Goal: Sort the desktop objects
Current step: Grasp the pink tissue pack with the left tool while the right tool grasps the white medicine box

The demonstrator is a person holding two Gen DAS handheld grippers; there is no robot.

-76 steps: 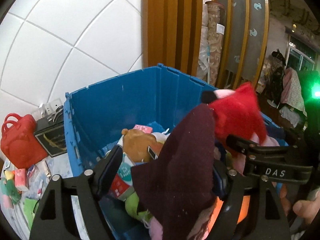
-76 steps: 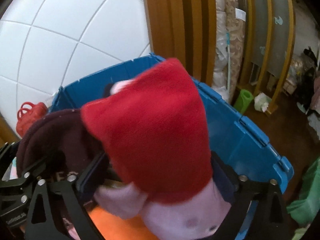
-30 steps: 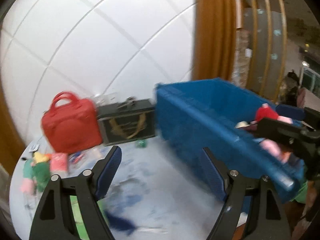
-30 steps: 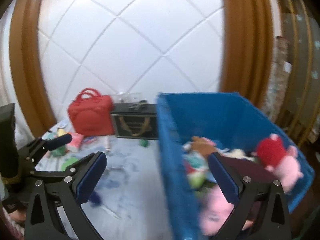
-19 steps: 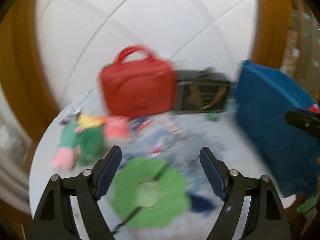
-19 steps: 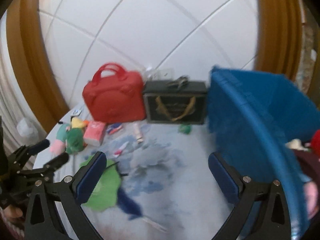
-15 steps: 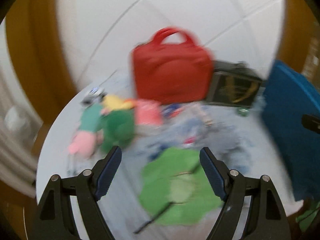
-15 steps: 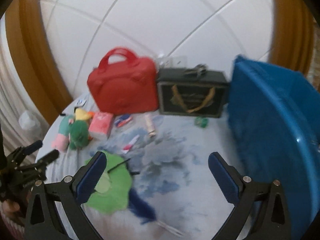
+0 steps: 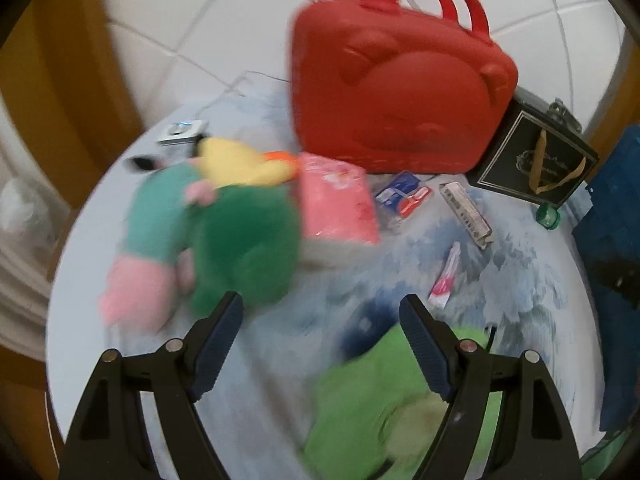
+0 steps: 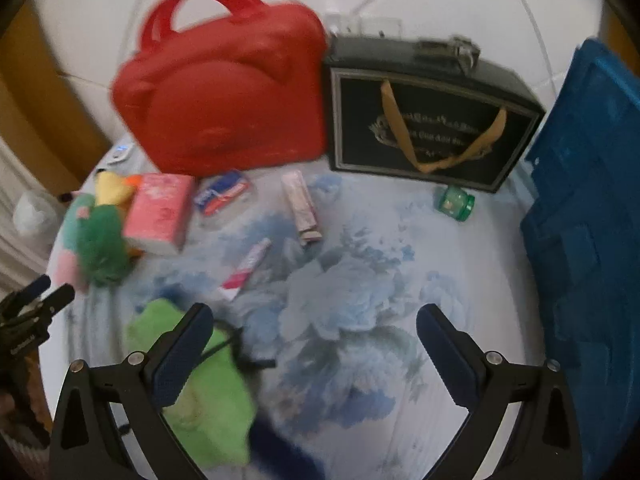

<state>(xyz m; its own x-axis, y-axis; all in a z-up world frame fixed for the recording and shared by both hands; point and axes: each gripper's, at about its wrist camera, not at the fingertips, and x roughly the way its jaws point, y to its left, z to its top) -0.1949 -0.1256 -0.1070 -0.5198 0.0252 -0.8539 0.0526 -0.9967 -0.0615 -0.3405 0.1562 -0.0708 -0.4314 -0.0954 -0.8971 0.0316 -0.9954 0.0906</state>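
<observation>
My left gripper (image 9: 322, 316) hangs open and empty over the round table, just in front of a green plush toy (image 9: 244, 240) with teal and pink parts. A light green cloth (image 9: 400, 392) lies under its right finger. My right gripper (image 10: 314, 324) is open and empty above the flowered tablecloth (image 10: 360, 300), the same green cloth (image 10: 200, 380) beneath its left finger. A pink packet (image 10: 160, 212), a small tube (image 10: 248, 266), a long box (image 10: 300, 204) and a green jar (image 10: 456, 202) lie further back. The left gripper (image 10: 40, 292) shows at the right view's left edge.
A red handbag (image 10: 224, 92) and a black gift bag (image 10: 432, 116) stand at the back against the white tiled wall. A blue crate (image 10: 592, 240) fills the right side. The table's rim (image 9: 60, 280) curves close on the left.
Both grippers let go of the plush toys into the blue crate, then swung left and down over the table. The toys and green cloth now lie close beneath them.
</observation>
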